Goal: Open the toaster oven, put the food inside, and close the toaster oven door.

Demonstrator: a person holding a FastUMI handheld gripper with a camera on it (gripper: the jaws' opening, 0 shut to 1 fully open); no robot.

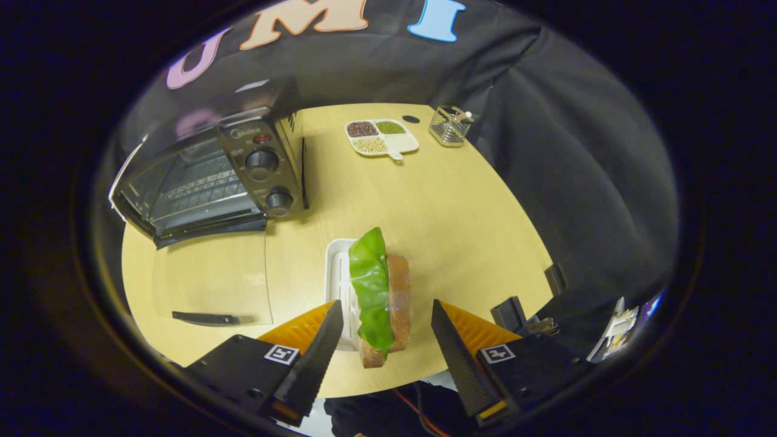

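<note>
The gripper [383, 328] has its jaws spread wide, either side of the sandwich [382, 297] without touching it. Beyond the sandwich, the toaster oven [212, 176] sits door-down on the counter [449, 212], badge unreadable.

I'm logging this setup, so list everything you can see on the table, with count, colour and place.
toaster oven: one, black, far side of the table, door open and lying flat.
sandwich: one, brown bread with green lettuce, standing on edge between the fingers, neither touching it.
white tray: one, beside the sandwich.
divided dish: one, white, holding dark, green and pale grains, beyond the sandwich.
wire basket: one, silver, next to the dish.
table: one, light wood.
gripper: one, fingers open around the sandwich.
</note>
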